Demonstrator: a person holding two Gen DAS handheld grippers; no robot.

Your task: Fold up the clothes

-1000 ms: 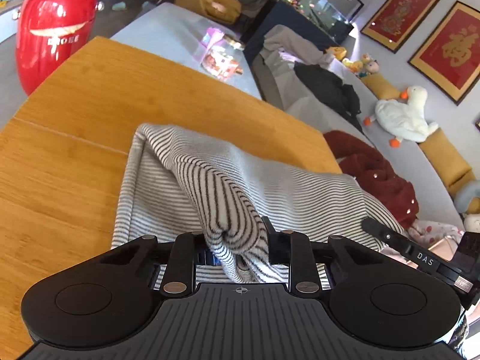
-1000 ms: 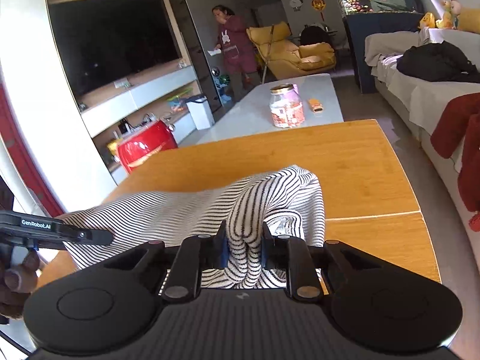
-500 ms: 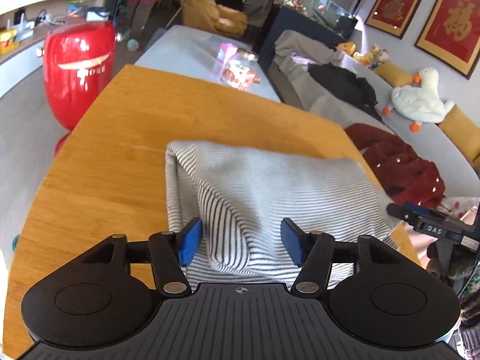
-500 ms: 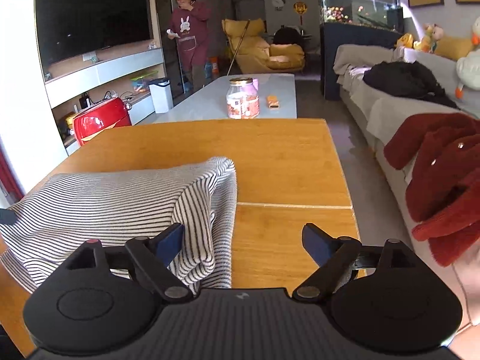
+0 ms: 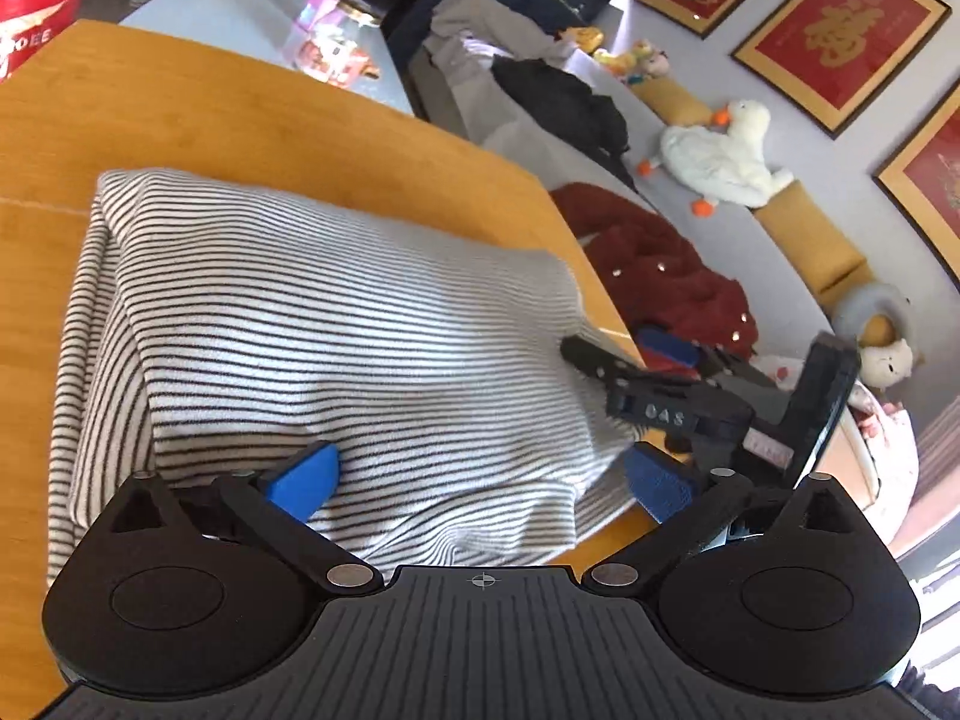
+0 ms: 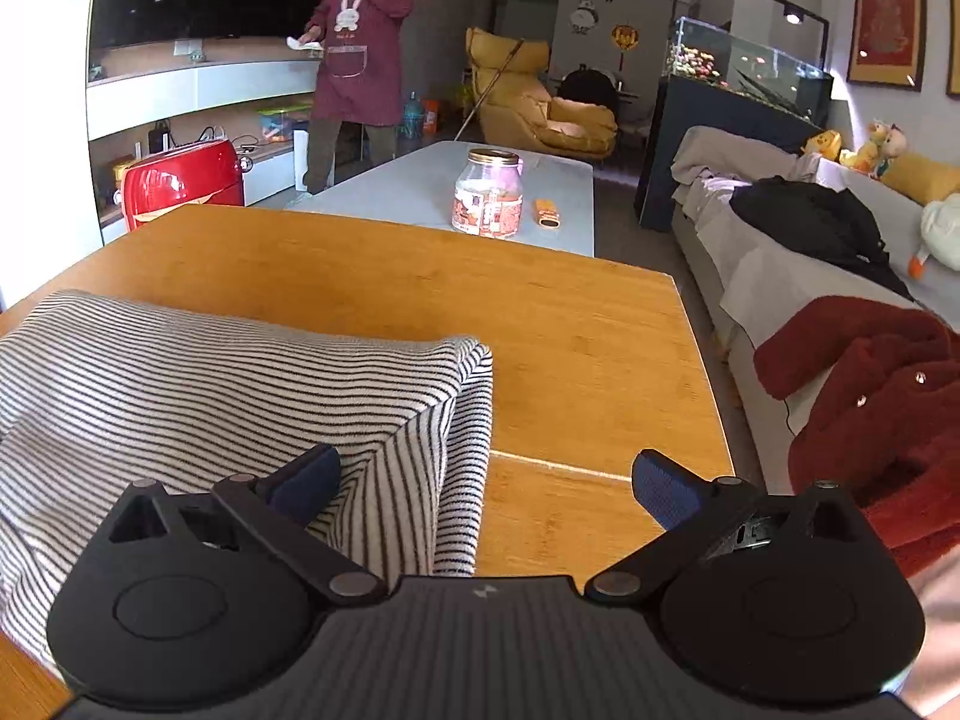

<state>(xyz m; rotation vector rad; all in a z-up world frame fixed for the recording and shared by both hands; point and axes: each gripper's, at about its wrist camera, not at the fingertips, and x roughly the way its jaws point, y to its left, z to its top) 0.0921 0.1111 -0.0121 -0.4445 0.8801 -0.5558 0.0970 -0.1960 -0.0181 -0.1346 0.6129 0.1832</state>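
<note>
A black-and-white striped garment lies folded in a thick rectangle on the wooden table. My left gripper hovers over its near edge with the jaws opening wide. The cloth lies below and between the blue pads, which do not press on it. In the right wrist view the same garment fills the left half of the table. My right gripper stands over the garment's right-hand corner, jaws opening too, with only the left pad above cloth. The left wrist view also shows the right gripper at the table's right edge.
A dark red coat lies on the grey sofa right of the table, with a black garment further along. Beyond the table stands a grey coffee table with a jar. A red appliance and a standing person are at the back left.
Both grippers were shut on bunched folds of the striped garment a second ago. Both have opened and let it go, and the garment now lies flat on the table.
</note>
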